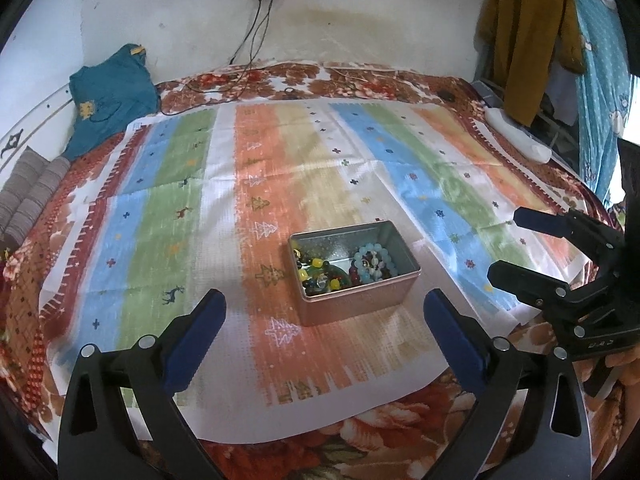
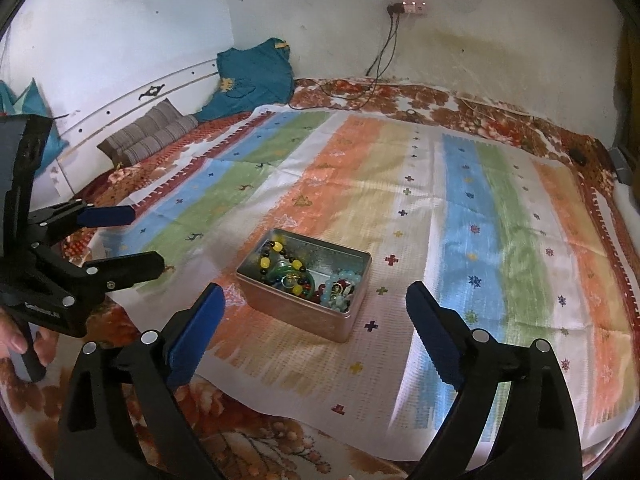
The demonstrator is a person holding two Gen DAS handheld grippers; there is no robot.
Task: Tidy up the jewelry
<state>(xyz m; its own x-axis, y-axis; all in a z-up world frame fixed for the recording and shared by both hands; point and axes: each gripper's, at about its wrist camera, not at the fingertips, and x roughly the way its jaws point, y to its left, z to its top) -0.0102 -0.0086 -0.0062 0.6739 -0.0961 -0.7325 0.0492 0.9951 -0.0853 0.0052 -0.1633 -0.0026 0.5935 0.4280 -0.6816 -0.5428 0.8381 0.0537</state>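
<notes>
- Metal tin [image 1: 354, 270] sat open on the striped cloth [image 1: 224, 216], bead bracelets [image 1: 374, 266] piled inside; nothing lay loose on the cloth around it.
- Left gripper [image 1: 324, 308] hung just short of the tin, jaws spread wide, empty.
- Right gripper [image 2: 314, 306] did likewise from the other side, also spread and empty.
- Sorting looked finished or paused; any next move would need one gripper lowered into the tin.

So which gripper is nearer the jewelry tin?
Right gripper, only marginally. Both hover open just short of the tin, left gripper toward its left side, right gripper toward its right.
</notes>
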